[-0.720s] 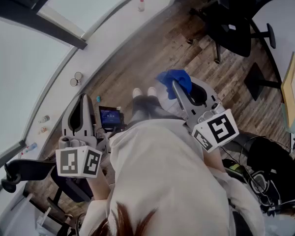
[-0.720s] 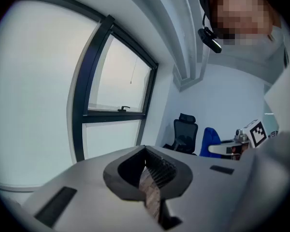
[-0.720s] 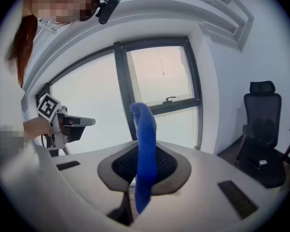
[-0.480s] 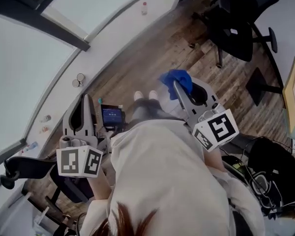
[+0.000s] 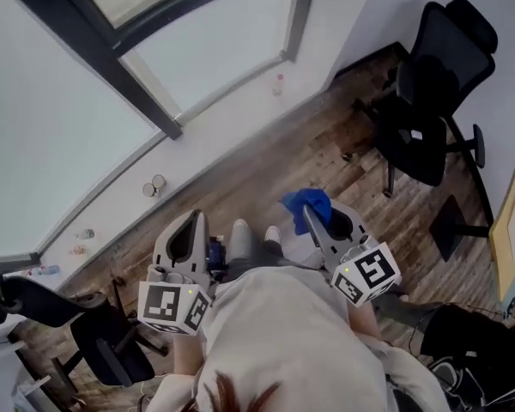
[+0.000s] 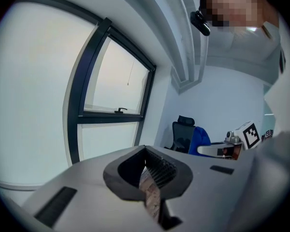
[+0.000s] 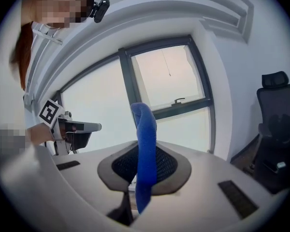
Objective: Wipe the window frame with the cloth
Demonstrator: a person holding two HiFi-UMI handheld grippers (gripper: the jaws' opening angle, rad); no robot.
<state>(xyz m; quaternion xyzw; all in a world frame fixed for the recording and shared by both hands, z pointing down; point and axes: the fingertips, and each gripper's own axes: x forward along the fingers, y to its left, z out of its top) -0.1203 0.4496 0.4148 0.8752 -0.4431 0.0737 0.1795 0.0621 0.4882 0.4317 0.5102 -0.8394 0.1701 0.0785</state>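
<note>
1. The left tongs (image 6: 151, 190) are clenched with nothing gripped. Only a sliver of the brown wood-plank floor (image 5: 309, 153) is seen through the slit between the jaws.
2. The right tongs (image 7: 137, 187) are clamped on the blue cloth (image 7: 144, 144), which stands up out of the jaws as a folded strip. In the head view the tips are covered by it.
3. The cloth is held over the floor in front of the person, well apart from the dark metal window frame (image 5: 137, 84).
4. The frame's upper part is cut off by the top edge in the head view.
5. On the white sill (image 5: 223, 123) under the glass, a small bottle (image 5: 278, 84) and two small round items (image 5: 153, 185) are seen, too small to identify.
6. Both hands are hidden behind the marker cubes and the person's light top.
7. A black office chair (image 5: 429, 101) is seen at the right wall. A second dark chair (image 5: 94, 333) at lower left is partly covered by the person.
</note>
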